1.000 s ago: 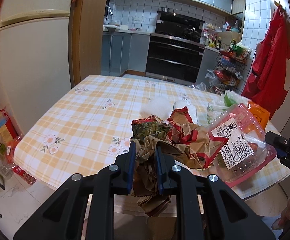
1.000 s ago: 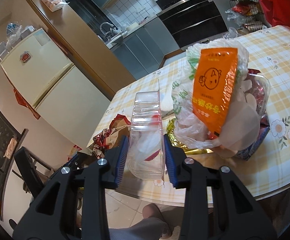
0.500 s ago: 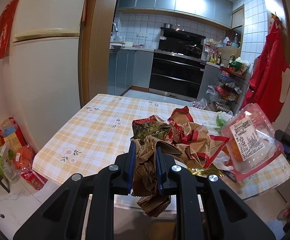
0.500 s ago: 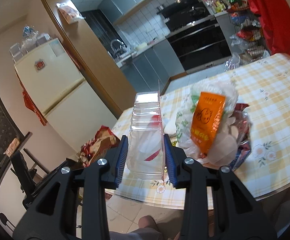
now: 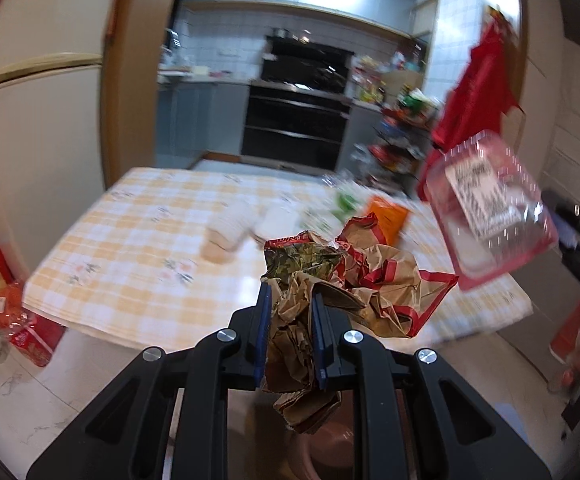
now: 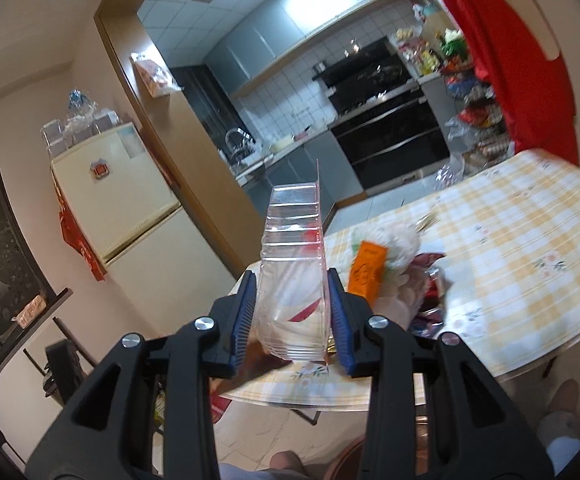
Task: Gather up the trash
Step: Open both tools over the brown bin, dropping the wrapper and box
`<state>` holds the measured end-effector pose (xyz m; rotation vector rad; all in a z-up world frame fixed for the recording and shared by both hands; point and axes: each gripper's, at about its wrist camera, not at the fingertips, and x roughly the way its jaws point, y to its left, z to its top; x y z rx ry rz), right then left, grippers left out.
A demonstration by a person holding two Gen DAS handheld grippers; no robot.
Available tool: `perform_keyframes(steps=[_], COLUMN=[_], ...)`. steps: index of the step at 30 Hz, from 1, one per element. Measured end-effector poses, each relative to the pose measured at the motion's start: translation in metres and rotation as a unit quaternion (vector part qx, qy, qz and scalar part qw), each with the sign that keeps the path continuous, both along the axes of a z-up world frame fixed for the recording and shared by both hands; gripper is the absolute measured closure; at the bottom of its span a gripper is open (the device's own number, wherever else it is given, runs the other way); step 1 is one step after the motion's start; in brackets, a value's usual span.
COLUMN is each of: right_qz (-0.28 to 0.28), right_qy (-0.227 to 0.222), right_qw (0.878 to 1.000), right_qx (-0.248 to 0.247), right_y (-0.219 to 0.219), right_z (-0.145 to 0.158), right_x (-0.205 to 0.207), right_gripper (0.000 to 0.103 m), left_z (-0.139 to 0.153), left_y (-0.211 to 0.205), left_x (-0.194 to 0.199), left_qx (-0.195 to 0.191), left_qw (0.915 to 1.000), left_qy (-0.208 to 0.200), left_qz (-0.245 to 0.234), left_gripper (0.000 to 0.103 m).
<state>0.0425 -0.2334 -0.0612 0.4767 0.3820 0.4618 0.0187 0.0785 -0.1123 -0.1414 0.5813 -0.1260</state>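
I hold two tools, one per hand. My left tool (image 5: 290, 332) is pressed together on one crumpled brown paper bag (image 5: 346, 288) with red trim, a wad of dark patterned wrapper bunched into its top; the bundle hangs clear of the tabletop (image 5: 130, 248), in front of its near edge. My right tool (image 6: 292, 312) pinches one clear plastic clamshell box (image 6: 294, 264) by its sides, the box standing upright between the blue pads and lifted off the tabletop (image 6: 530, 280). From the left view the same box (image 5: 486, 208) shows its one white label and hangs in the air to the right, well apart from the paper bag.

Left on the checked cloth is one pile: a white plastic bag (image 6: 394, 240), one orange packet (image 6: 366, 272) leaning on it, and some dark wrappers, near the corner. The rest of the cloth lies bare. Both tools point slightly downward, over open floor (image 5: 30, 392) beside the tabletop edge.
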Motion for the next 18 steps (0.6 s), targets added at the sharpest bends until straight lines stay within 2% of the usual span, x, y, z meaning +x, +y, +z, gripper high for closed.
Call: perform_keyframes(steps=[4,9,12,13,15,16,18], right_qz=[-0.017,-0.033,-0.039,-0.04,-0.039,-0.032,-0.024], right_qy=[-0.005,-0.006,-0.009,-0.01,-0.009,0.0,0.016], right_qw=[1.0,0.999,0.999,0.999,0.999,0.999,1.0], right_qx=[0.0,-0.001,-0.002,-0.004,-0.011,-0.011,0.0], right_y=[-0.024,-0.052,-0.062,-0.063,-0.063,-0.061,-0.059], right_z=[-0.001,-0.006,-0.007,-0.008,-0.012,-0.016,-0.022], right_x=[-0.017,-0.031,-0.036,-0.037,-0.037,-0.035,-0.03], right_gripper=[0.066,0.066,0.066,0.067,0.071,0.078,0.081], left_z=[-0.019,-0.047,-0.062,-0.064,-0.069,-0.073,-0.08], left_y=[-0.037,-0.085,-0.11,-0.114,-0.124,-0.125,-0.122], left_x=[-0.002,-0.003,-0.004,-0.003,-0.003,-0.001,0.004], left_qx=[-0.006,-0.014,-0.015,-0.012,0.01,0.018,0.028], left_qw=[0.9985,0.9917,0.9843,0.9832,0.9819,0.9818,0.9821], left_qy=[0.025,0.063,0.086,0.088,0.09,0.092,0.107], left_qz=[-0.048,-0.112,-0.153,-0.159,-0.166,-0.165,-0.152], left_gripper=[0.084,0.082,0.075,0.071,0.07,0.07,0.067])
